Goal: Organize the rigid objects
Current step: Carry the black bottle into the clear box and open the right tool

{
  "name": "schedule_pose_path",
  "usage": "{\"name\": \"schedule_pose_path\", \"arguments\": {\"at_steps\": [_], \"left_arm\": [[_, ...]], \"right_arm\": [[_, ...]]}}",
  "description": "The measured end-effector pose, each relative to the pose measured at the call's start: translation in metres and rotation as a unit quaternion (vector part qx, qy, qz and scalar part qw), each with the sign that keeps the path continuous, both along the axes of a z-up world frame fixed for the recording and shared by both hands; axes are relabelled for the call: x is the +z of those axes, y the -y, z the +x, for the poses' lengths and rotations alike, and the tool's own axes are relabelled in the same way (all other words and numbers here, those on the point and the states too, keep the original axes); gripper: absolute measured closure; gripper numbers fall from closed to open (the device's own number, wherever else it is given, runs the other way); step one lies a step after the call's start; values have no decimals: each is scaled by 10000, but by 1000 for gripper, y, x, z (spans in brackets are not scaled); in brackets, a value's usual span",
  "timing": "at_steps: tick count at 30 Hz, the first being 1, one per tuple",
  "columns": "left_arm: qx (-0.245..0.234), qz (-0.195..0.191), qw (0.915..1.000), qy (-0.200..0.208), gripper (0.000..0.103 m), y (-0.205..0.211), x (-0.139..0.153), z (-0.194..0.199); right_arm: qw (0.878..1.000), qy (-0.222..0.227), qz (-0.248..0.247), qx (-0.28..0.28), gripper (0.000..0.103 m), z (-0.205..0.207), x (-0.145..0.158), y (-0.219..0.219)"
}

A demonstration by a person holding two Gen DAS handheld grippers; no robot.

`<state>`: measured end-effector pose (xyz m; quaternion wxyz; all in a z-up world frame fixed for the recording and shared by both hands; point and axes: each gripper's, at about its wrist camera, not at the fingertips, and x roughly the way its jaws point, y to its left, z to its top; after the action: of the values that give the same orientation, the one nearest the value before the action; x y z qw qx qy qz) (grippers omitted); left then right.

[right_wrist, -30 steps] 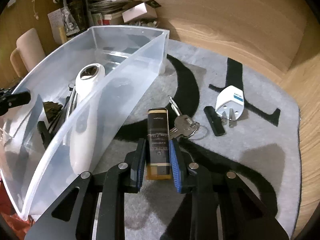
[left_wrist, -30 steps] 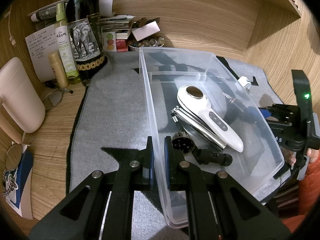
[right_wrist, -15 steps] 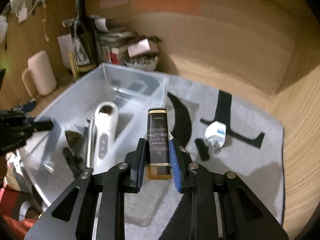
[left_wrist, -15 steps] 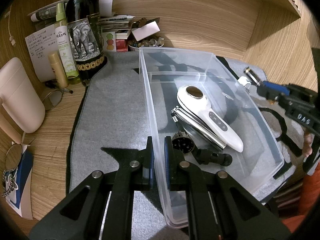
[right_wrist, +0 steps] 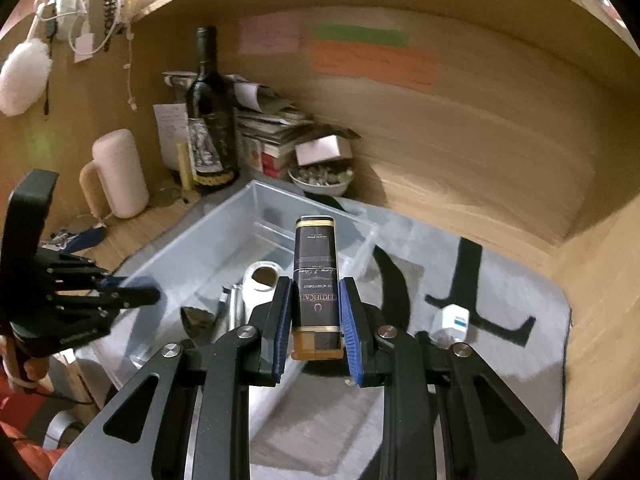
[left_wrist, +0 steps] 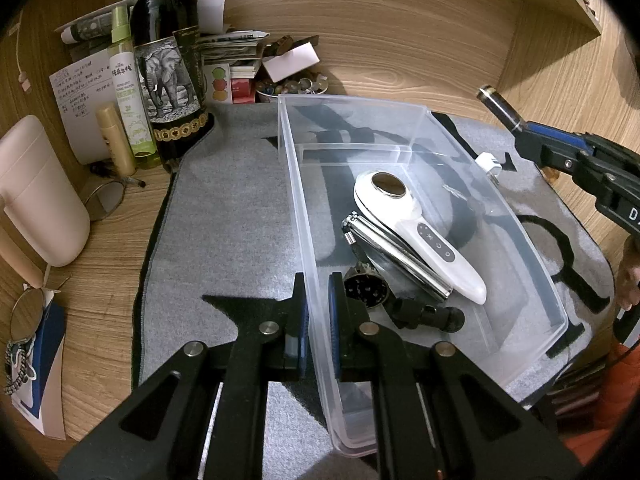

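The right gripper (right_wrist: pixel 316 316) clenches a black lighter (right_wrist: pixel 315 276) lettered "CERTIFICATE" above the clear bin (left_wrist: pixel 400 152), whose near wall the left gripper (left_wrist: pixel 318 312) pinches.

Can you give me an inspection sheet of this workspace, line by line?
Surface: grey mat with black shapes on a wooden desk.
Job's things: clear bin holds a white handheld device, a metal tool and dark parts; white plug lies on the mat.
Clutter: wine bottle, spray bottle, papers, bowl of small items, beige mug.
Grippers: left gripper shut on the bin's wall; right gripper shut on a black-and-gold lighter, raised above the bin.
Cables: white cord hanging at the wall.
Surroundings: wooden walls, sticky notes.
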<state>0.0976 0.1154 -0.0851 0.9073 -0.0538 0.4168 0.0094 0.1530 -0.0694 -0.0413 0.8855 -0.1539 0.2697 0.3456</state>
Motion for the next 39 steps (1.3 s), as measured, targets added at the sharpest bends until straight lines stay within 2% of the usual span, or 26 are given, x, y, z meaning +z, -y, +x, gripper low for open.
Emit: {"name": "schedule_pose_path", "arguments": {"at_steps": [9,21,28,33,37,39], "left_arm": [[4,-6,10000,2,94,1,0,0],[12,-40,10000,13,94,3,-1,2],[4,-62,10000,23,94,5,-1,3],[3,-58,10000,21,94,4,-1,2],[6,-63,10000,23,94,4,-1,2],[4,-64,10000,24,94,4,-1,2]], "right_arm": [[9990,-95,-187,386,81,-5,-9,-28],[9903,-565,-851,944,81,-1,-42,-66],[9854,-809,-1077,1038,81,4,-54,-75],[9867,-847,-999,965,81,5,-53,-72],[9893,-760,-869,889,71,5,-46,-67],[9906,-724,-789,848,70,5,-41,-64]]}}
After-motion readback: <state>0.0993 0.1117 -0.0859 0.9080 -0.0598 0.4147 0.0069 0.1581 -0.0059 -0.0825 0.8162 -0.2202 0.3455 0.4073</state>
